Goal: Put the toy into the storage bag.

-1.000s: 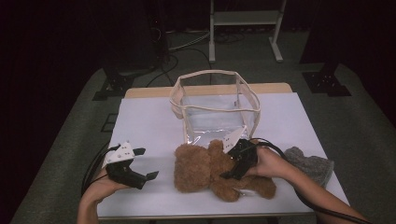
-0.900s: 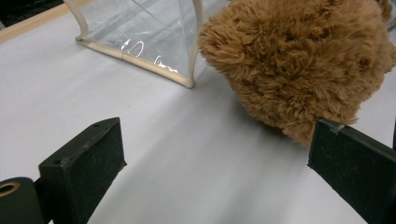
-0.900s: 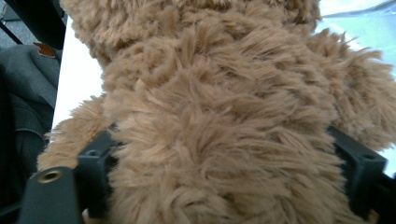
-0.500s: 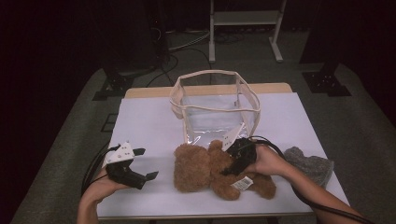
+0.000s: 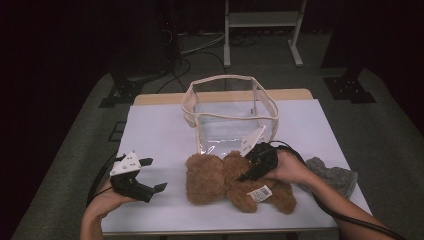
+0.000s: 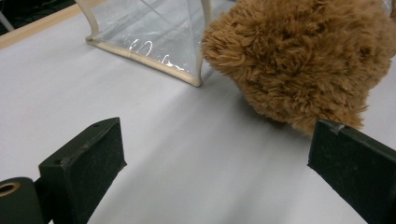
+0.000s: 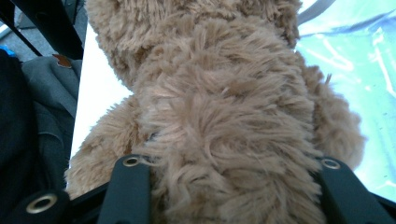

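Clear bag (image 5: 230, 112) behind bear (image 5: 235, 182) (touching) — grey cloth (image 5: 332, 176) beside

Bare table (image 5: 160, 130) lies open left of the teddy bear (image 5: 235, 182); the clear bag (image 5: 230, 112) blocks behind it.

Quick count on the table now: 1 brown teddy bear (image 5: 235, 180), lying flat, w/ 1 white tag (image 5: 260, 192) showing on it. 1 clear bag (image 5: 230, 112) w/ cream trim, standing just behind the bear. 1 grey cloth (image 5: 332, 175) at the right edge. 2 grippers in play: left gripper (image 5: 150, 175) and right gripper (image 5: 250, 170). 2 hands, 1 per gripper.
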`<act>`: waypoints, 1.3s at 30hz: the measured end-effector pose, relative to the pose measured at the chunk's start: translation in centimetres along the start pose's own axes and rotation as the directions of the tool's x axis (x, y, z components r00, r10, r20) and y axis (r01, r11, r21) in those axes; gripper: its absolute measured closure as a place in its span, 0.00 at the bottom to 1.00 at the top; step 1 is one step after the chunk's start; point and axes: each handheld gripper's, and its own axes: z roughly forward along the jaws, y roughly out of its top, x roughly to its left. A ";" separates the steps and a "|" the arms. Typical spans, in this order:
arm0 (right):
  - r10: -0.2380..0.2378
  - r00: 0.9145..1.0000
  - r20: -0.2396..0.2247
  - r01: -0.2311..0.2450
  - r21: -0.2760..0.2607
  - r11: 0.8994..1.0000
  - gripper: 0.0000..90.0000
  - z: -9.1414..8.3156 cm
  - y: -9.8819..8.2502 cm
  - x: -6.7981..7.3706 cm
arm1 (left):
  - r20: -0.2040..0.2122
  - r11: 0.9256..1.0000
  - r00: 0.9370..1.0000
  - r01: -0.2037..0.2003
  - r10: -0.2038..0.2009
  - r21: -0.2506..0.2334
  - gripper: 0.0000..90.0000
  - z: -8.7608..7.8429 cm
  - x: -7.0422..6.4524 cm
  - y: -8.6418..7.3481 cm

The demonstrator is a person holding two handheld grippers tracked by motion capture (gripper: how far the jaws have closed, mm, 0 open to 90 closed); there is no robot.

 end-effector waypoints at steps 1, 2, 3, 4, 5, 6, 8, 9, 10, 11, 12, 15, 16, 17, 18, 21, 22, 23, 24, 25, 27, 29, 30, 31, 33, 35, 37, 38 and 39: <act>-0.002 1.000 -0.001 0.002 -0.003 1.000 0.58 -0.1 0.1 0.1 | 0.000 1.000 1.000 0.000 0.000 0.001 0.03 0.0 0.0 0.0; -0.005 1.000 -0.007 0.005 0.001 1.000 0.58 -0.2 0.2 0.1 | -0.001 1.000 1.000 0.000 0.000 0.001 0.03 0.0 0.0 0.0; -0.009 1.000 -0.005 0.009 -0.002 1.000 0.58 -0.4 0.2 0.1 | -0.002 1.000 1.000 0.003 -0.003 -0.002 0.03 0.0 0.0 0.0; -0.007 1.000 -0.007 0.007 -0.009 1.000 0.58 -0.5 0.3 0.2 | -0.002 1.000 1.000 0.002 -0.002 -0.002 0.03 -0.1 0.0 0.0; -0.002 1.000 -0.010 0.002 -0.014 1.000 0.58 -0.7 0.3 0.2 | -0.002 1.000 1.000 0.002 -0.002 -0.003 0.03 -0.1 0.0 0.0; 0.001 1.000 -0.011 -0.001 -0.021 1.000 0.58 -1.0 0.3 0.2 | -0.004 1.000 1.000 0.002 -0.002 -0.002 0.03 -0.2 0.0 0.0; 0.008 1.000 -0.011 -0.009 -0.045 0.999 0.58 -1.6 0.4 0.1 | -0.006 1.000 1.000 0.004 -0.004 -0.006 0.03 -0.2 0.1 -0.1; 0.014 1.000 -0.010 -0.014 -0.055 0.998 0.58 -1.9 0.5 0.1 | -0.006 1.000 1.000 0.004 -0.004 -0.004 0.03 -0.2 0.1 -0.1; 0.013 1.000 -0.010 -0.013 -0.064 0.998 0.58 -2.3 0.5 0.1 | -0.007 1.000 1.000 0.004 -0.004 -0.003 0.03 -0.2 0.1 -0.1; 0.016 1.000 -0.008 -0.017 -0.074 0.997 0.58 -2.6 0.6 0.2 | -0.006 1.000 1.000 0.009 -0.009 -0.006 0.03 -0.2 0.1 -0.1; 0.013 1.000 -0.009 -0.014 -0.082 0.997 0.58 -3.0 0.7 0.3 | -0.005 1.000 1.000 0.010 -0.011 -0.006 0.03 -0.2 0.1 -0.2; 0.004 1.000 -0.007 -0.004 -0.112 0.994 0.58 -4.0 1.1 0.6 | -0.003 1.000 1.000 0.013 -0.013 -0.002 0.03 -0.1 0.1 -0.2; 0.004 1.000 -0.008 -0.005 -0.117 0.993 0.58 -4.4 1.3 0.8 | -0.002 1.000 1.000 0.012 -0.012 -0.001 0.03 -0.1 0.1 -0.2; -0.001 1.000 -0.008 0.000 -0.123 0.992 0.58 -4.7 1.5 0.9 | -0.002 1.000 1.000 0.012 -0.012 -0.003 0.03 -0.1 0.1 -0.2; -0.011 1.000 -0.006 0.010 -0.129 0.992 0.58 -5.1 1.8 1.0 | -0.003 1.000 1.000 0.013 -0.013 0.000 0.03 -0.1 0.1 -0.2; -0.033 0.999 -0.011 0.031 -0.142 0.989 0.58 -6.0 2.6 1.5 | -0.007 1.000 1.000 0.012 -0.012 0.000 0.03 -0.1 0.2 -0.3; -0.031 0.999 -0.017 0.028 -0.145 0.989 0.58 -6.3 2.8 1.6 | -0.005 1.000 1.000 0.012 -0.012 -0.002 0.03 -0.2 0.3 -0.3; -0.038 0.999 -0.021 0.034 -0.153 0.988 0.58 -6.5 3.1 1.7 | -0.006 1.000 1.000 0.014 -0.014 -0.003 0.03 -0.2 0.2 -0.3; -0.043 0.999 -0.024 0.039 -0.158 0.987 0.58 -6.8 3.5 1.8 | -0.008 1.000 1.000 0.016 -0.016 -0.006 0.03 -0.3 0.2 -0.3; -0.051 0.998 -0.027 0.046 -0.161 0.986 0.58 -7.1 3.8 1.8 | -0.009 1.000 1.000 0.017 -0.017 -0.008 0.03 -0.3 0.2 -0.3; -0.068 0.997 -0.024 0.064 -0.161 0.985 0.58 -7.8 4.6 2.0 | -0.011 1.000 1.000 0.016 -0.016 -0.010 0.03 -0.4 0.3 -0.3; -0.071 0.997 -0.024 0.066 -0.165 0.984 0.58 -8.3 5.2 2.1 | -0.012 1.000 1.000 0.015 -0.015 -0.011 0.03 -0.4 0.3 -0.4; -0.069 0.997 -0.025 0.064 -0.166 0.984 0.58 -8.6 5.6 2.2 | -0.014 1.000 1.000 0.018 -0.018 -0.010 0.03 -0.4 0.3 -0.4; -0.070 0.997 -0.028 0.065 -0.168 0.984 0.58 -8.9 6.0 2.2 | -0.013 1.000 1.000 0.019 -0.019 -0.010 0.03 -0.4 0.3 -0.4; -0.071 0.997 -0.032 0.064 -0.174 0.983 0.58 -9.4 6.5 2.1 | -0.016 1.000 1.000 0.020 -0.020 -0.006 0.03 -0.3 0.4 -0.5; -0.076 0.996 -0.039 0.068 -0.185 0.980 0.58 -10.2 7.3 2.1 | -0.014 1.000 1.000 0.022 -0.022 -0.005 0.03 -0.3 0.5 -0.6; -0.078 0.996 -0.039 0.070 -0.192 0.979 0.58 -10.9 8.0 2.2 | -0.014 1.000 1.000 0.024 -0.024 -0.003 0.03 -0.3 0.5 -0.7; -0.079 0.996 -0.037 0.071 -0.193 0.979 0.58 -11.3 8.4 2.2 | -0.014 1.000 1.000 0.024 -0.024 -0.002 0.03 -0.3 0.5 -0.7; -0.079 0.996 -0.034 0.071 -0.191 0.979 0.58 -11.7 8.7 2.3 | -0.014 1.000 1.000 0.025 -0.025 -0.003 0.03 -0.3 0.5 -0.7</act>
